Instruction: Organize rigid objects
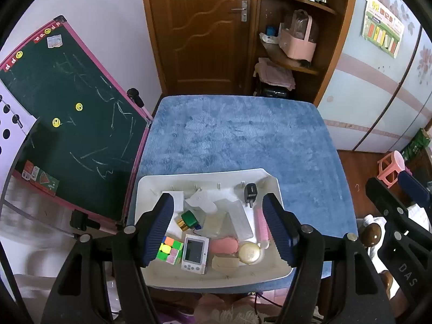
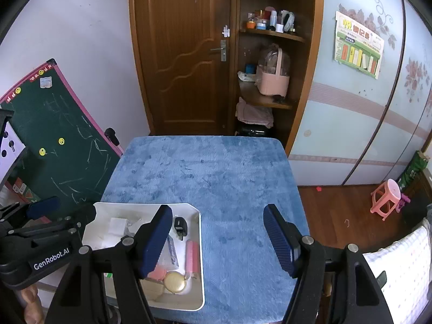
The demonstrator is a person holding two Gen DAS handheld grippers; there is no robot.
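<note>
A white tray (image 1: 145, 189) sits at the near left of the blue-covered table (image 1: 237, 135). It holds a colour cube (image 1: 170, 249), a small white handheld game (image 1: 195, 253), a green-capped bottle (image 1: 188, 219), a black car key (image 1: 250, 193), a pink comb (image 1: 261, 222), a gold round compact (image 1: 249, 253), a pink oval piece (image 1: 224, 245) and clear boxes (image 1: 240, 222). My left gripper (image 1: 218, 229) is open and empty above the tray. My right gripper (image 2: 218, 240) is open and empty over the cloth, right of the tray (image 2: 201, 256). The key (image 2: 180, 226) and compact (image 2: 175, 283) show there too.
A green chalkboard (image 1: 67, 124) leans against the table's left edge. A wooden door (image 1: 199, 27) and corner shelves (image 1: 294, 37) stand behind the table. A pink stool (image 2: 385, 198) stands on the floor to the right. A wardrobe (image 2: 364, 124) lines the right wall.
</note>
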